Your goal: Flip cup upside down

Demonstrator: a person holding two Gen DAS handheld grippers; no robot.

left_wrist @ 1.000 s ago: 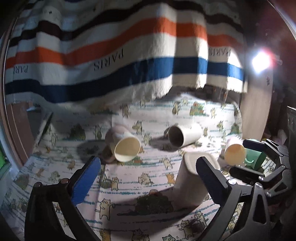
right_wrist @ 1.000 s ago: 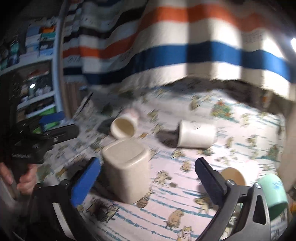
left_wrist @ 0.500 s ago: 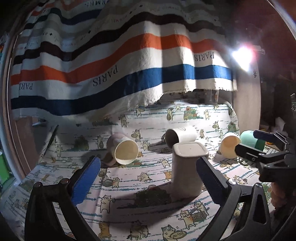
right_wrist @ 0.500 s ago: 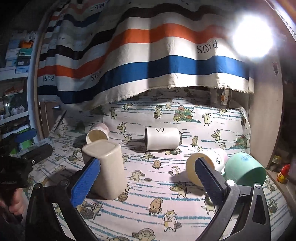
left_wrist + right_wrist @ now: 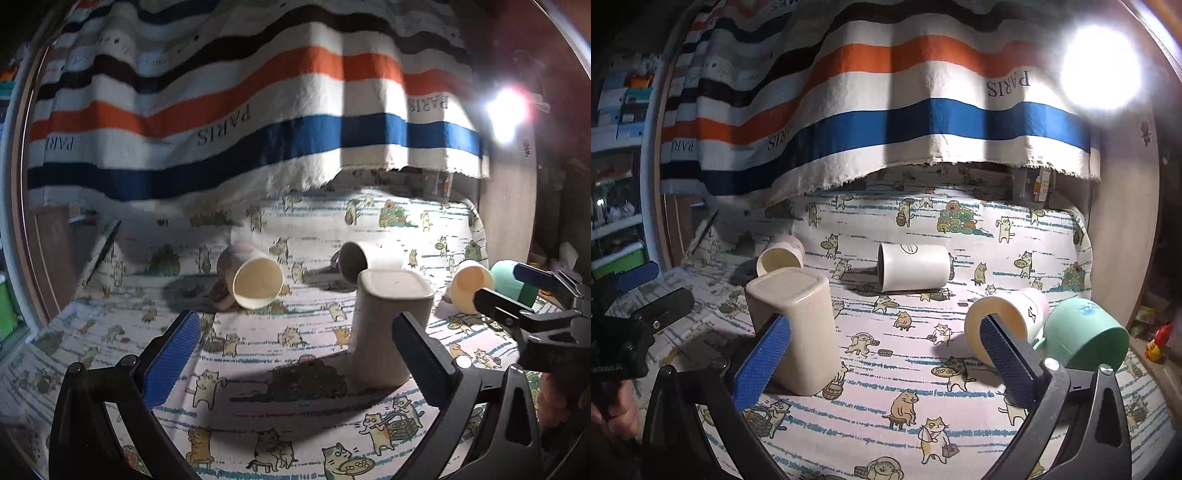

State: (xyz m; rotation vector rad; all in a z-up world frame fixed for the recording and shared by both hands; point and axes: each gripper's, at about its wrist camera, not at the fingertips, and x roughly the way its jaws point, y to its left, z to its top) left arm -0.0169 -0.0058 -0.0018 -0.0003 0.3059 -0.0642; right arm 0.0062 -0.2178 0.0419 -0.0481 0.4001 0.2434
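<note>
The striped blanket (image 5: 258, 122) bears "PARIS", printed upside down.

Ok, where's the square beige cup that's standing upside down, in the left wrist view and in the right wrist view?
Left wrist: square beige cup stands right of centre, just behind the right fingertip.
Right wrist: it stands left of centre, behind the left fingertip.
Shared landmark: the white cup lying on its side behind it.

Cat-print cloth (image 5: 923, 369) w/ five cups (image 5: 914, 267)
</note>
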